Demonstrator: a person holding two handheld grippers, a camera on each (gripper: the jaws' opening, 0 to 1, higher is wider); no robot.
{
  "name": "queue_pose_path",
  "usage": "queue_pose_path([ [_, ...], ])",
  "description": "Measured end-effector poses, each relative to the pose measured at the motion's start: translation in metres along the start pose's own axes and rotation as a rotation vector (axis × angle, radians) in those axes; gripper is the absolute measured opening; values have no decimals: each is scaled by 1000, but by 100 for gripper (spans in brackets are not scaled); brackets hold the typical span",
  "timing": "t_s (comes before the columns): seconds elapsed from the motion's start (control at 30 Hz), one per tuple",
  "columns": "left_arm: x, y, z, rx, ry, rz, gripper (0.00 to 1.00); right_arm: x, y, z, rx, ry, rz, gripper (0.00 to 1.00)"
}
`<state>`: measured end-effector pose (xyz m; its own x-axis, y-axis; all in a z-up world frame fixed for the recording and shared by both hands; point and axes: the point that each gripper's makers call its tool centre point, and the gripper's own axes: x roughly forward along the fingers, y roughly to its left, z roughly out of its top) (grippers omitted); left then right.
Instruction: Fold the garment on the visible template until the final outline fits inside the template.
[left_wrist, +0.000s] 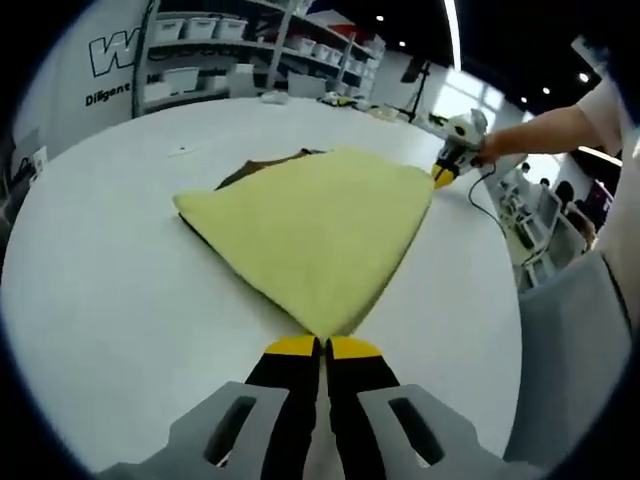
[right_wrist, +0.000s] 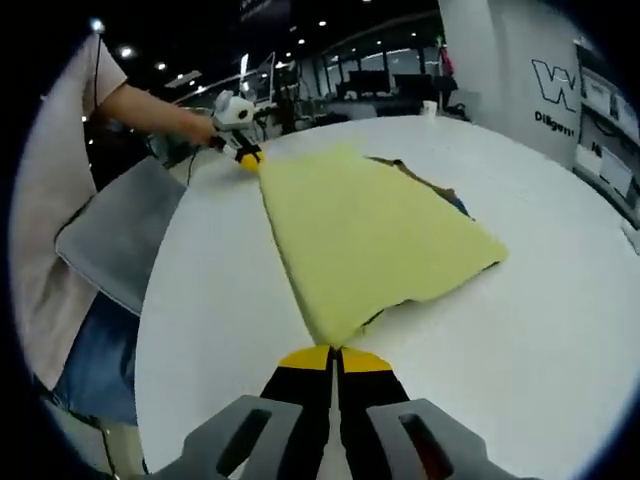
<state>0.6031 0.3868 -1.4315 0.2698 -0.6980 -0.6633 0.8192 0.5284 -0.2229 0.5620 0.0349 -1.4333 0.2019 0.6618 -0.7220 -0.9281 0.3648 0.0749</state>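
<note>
A pale yellow fleece garment (left_wrist: 315, 225) lies spread on the round white table (left_wrist: 110, 300). A dark brown template (left_wrist: 262, 166) peeks out from under its far edge. My left gripper (left_wrist: 322, 345) is shut on the garment's near corner. The right gripper (left_wrist: 449, 168), held by a hand, pinches the far right corner. In the right gripper view, the garment (right_wrist: 365, 235) runs from my shut right gripper (right_wrist: 335, 352) up to the left gripper (right_wrist: 243, 155), with the template (right_wrist: 425, 180) showing at its far side.
A grey chair (left_wrist: 570, 330) stands at the table's edge beside the person (right_wrist: 70, 200), and shows again as a grey chair (right_wrist: 120, 235). Shelves with white bins (left_wrist: 215, 50) stand behind the table. Bare tabletop surrounds the garment.
</note>
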Motion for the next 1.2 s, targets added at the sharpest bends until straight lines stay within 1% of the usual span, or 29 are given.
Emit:
queue_pose_path([
  [0.07, 1, -3, -3, 14, 15, -5, 1, 1, 1, 1, -10, 3, -2, 0],
  [0.17, 1, -4, -6, 6, 19, -4, 1, 2, 3, -1, -3, 2, -5, 0],
  [0.33, -1, -7, -14, -21, 32, -13, 1, 5, 21, -7, 3, 16, 22, 0],
  [0.37, -2, -10, -17, -43, 39, -19, 2, 5, 24, -9, 26, 22, 34, 0],
  [0.4, -2, -10, -19, -48, 46, -17, 2, 4, 25, -12, 21, 39, 35, 0],
  [0.43, -4, -12, -21, -53, 54, -19, 1, 1, 25, -17, 43, 64, 28, 0],
  [0.5, -8, -9, -23, -66, 68, 10, 6, -6, 19, -17, 91, 62, -8, 5],
  [0.53, -13, -3, -20, -60, 60, 48, 11, -12, 16, -10, 84, 21, -20, 5],
  [0.57, -17, -3, -14, -65, 38, 45, 15, -16, 9, -8, 112, 16, -55, 3],
  [0.6, -22, 2, -1, -68, -16, 66, 16, -21, 0, -1, 116, -7, -102, 4],
  [0.63, -24, 5, 7, -57, -37, 85, 16, -23, -3, 9, 112, -44, -112, 4],
  [0.67, -26, 7, 15, -44, -50, 102, 16, -24, -7, 17, 121, -72, -134, 2],
  [0.7, -26, 10, 27, -27, -76, 126, 16, -24, -12, 28, 125, -107, -167, 0],
  [0.73, -25, 11, 36, -9, -97, 139, 15, -21, -15, 40, 128, -150, -185, 0],
  [0.77, -20, 6, 52, 9, -142, 130, 13, -16, -14, 50, 136, -195, -182, 0],
  [0.8, -15, 2, 60, 17, -157, 126, 13, -10, -13, 58, 142, -222, -184, 0],
  [0.83, -7, -2, 65, 40, -155, 136, 15, 1, -9, 62, 138, -215, -187, 0],
  [0.87, -1, -2, 68, 44, -152, 146, 15, 9, -6, 64, 140, -216, -182, 0],
  [0.9, 7, -9, 76, 38, -176, 129, 16, 24, 0, 69, 152, -231, -160, 0],
  [0.93, 14, -20, 81, 27, -201, 88, 15, 32, 3, 71, 148, -231, -160, 0],
  [0.97, 23, -29, 80, 27, -192, 58, 15, 43, 9, 74, 149, -239, -147, 0],
  [1.03, 38, -36, 67, 43, -138, 42, 18, 56, 16, 76, 156, -247, -138, 0],
  [1.07, 46, -37, 58, 50, -110, 49, 19, 63, 20, 76, 167, -256, -137, 0],
  [1.1, 49, -37, 56, 47, -107, 48, 20, 68, 24, 76, 172, -265, -130, 1],
  [1.13, 53, -39, 50, 47, -98, 46, 22, 71, 27, 74, 168, -264, -129, 2],
  [1.17, 54, -37, 44, 54, -84, 58, 23, 73, 28, 73, 162, -261, -132, 3],
  [1.2, 54, -34, 36, 53, -67, 73, 24, 75, 29, 66, 159, -253, -140, 3],
])
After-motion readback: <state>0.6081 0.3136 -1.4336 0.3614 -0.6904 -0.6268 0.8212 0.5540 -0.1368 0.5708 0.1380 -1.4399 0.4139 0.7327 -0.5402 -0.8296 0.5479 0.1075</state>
